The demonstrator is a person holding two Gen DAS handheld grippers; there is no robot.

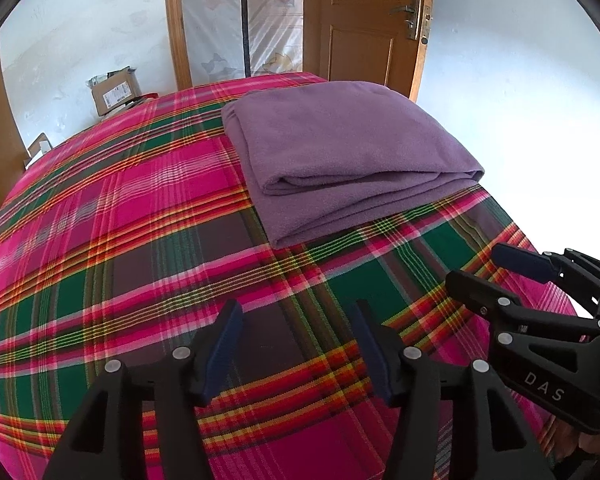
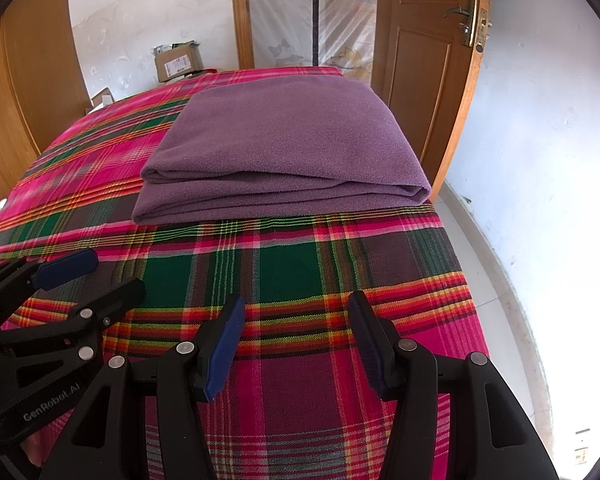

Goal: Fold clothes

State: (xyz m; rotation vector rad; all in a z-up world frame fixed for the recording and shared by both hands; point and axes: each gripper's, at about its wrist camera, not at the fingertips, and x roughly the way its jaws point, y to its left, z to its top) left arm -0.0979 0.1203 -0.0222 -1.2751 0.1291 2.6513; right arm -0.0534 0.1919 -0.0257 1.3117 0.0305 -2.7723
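Note:
A purple fleece cloth [image 1: 340, 152] [image 2: 284, 148] lies folded in several layers on the far right part of a bed with a pink, green and red plaid sheet [image 1: 120, 220] [image 2: 300, 264]. Its folded edges face me. My left gripper [image 1: 296, 312] [image 2: 118, 272] hovers over the plaid sheet, short of the cloth, open and holding nothing. My right gripper [image 2: 296, 300] [image 1: 474, 264] hangs just to its right near the bed's right side, also open and holding nothing. Neither gripper touches the cloth.
A wooden door [image 1: 364, 20] [image 2: 424, 60] stands ajar behind the bed beside a plastic-covered doorway [image 1: 244, 20]. A cardboard box [image 1: 116, 90] [image 2: 178, 60] sits past the far left corner. A wooden wardrobe [image 2: 20, 100] is at left. The bed drops to pale floor [image 2: 500, 280] at right.

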